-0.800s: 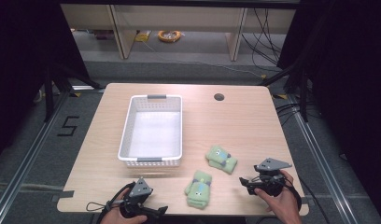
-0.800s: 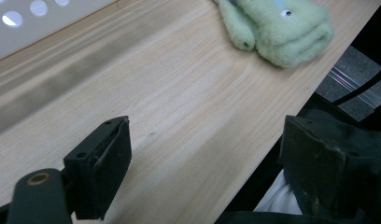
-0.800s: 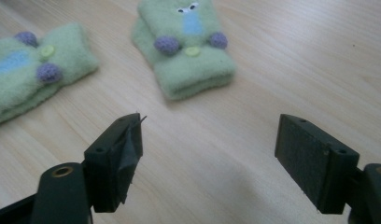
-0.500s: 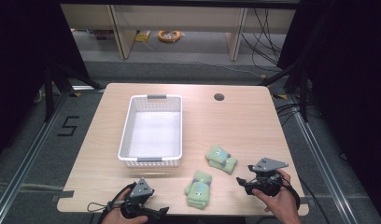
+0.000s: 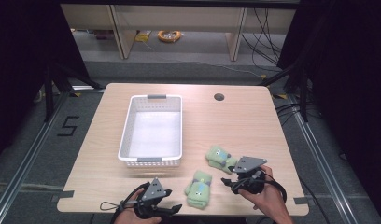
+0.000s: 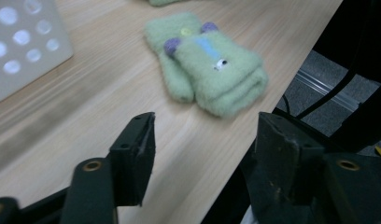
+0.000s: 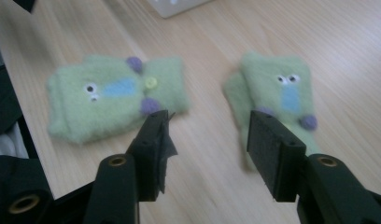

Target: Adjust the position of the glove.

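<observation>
On the wooden table [image 5: 235, 116], a white perforated basket [image 5: 151, 128] is set left of centre, standing empty. Just beyond its near right corner two green fleece mittens are laid flat: the near mitten [image 5: 199, 187] close to the table's front edge, the far mitten [image 5: 219, 156] a little beyond and to its right, the two near each other but apart. The right gripper [image 5: 229, 181] is held just beside the far mitten, jaws parted wide and gripping nothing; in the right gripper view that mitten [image 7: 277, 100] is seen close ahead of the right-hand jaw. The left gripper [image 5: 172, 208] is kept low at the front edge, jaws likewise spread and empty, with the near mitten [image 6: 209, 63] ahead of it.

The step in hand is judged to be the approach to a first pick-up. Next, the right jaws would need to be lowered astride the far mitten and closed on its fleece.

Compared with 0.8 s ago, the right gripper has been brought slightly leftward toward the mittens; everything else is unmoved.
</observation>
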{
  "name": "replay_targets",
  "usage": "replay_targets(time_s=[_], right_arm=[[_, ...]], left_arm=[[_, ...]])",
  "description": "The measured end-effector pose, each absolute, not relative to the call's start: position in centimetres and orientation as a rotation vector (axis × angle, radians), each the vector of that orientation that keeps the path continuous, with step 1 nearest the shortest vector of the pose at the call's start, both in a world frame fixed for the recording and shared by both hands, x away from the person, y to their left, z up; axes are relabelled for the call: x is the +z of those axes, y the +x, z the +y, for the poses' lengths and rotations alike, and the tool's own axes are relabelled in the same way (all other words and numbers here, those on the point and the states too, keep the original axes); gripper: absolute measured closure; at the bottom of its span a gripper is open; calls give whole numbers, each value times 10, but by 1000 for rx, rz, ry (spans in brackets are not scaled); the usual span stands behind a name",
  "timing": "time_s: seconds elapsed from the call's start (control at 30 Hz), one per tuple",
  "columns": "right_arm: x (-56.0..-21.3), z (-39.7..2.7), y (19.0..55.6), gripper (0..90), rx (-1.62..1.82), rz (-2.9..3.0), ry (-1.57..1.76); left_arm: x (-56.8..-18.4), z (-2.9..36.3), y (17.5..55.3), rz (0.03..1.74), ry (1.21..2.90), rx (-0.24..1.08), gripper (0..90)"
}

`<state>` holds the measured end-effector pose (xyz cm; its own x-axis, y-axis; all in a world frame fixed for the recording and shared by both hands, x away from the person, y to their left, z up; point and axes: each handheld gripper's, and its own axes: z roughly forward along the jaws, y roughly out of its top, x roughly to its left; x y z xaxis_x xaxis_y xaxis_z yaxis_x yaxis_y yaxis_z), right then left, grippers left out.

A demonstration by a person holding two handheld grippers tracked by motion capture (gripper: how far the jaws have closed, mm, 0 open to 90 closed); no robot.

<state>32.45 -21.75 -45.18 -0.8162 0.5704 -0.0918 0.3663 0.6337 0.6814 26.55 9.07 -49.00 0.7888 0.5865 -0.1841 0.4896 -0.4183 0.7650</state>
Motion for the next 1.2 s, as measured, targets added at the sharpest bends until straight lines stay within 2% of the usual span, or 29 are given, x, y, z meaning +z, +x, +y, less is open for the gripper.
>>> replay_targets(time_s=[0.07,0.33,0.47,0.77,0.93,1.13,1.2], right_arm=[[-450,-209,330,554,976,2572,708],[-456,-180,353,624,942,2658,643],[-458,-171,359,639,927,2701,664],[-468,-161,373,666,909,2760,640],[-473,-155,375,682,881,2788,631],[-483,-150,380,753,824,2861,573],[-484,-151,380,780,836,2868,586]], left_arm=[[-491,82,268,790,2092,106,404],[-491,63,275,710,2138,172,437],[-493,59,275,731,2132,140,460],[-500,49,289,744,2208,171,429],[-502,44,290,741,2212,158,444],[-505,40,294,750,2217,128,568],[-502,42,295,734,2223,156,634]])
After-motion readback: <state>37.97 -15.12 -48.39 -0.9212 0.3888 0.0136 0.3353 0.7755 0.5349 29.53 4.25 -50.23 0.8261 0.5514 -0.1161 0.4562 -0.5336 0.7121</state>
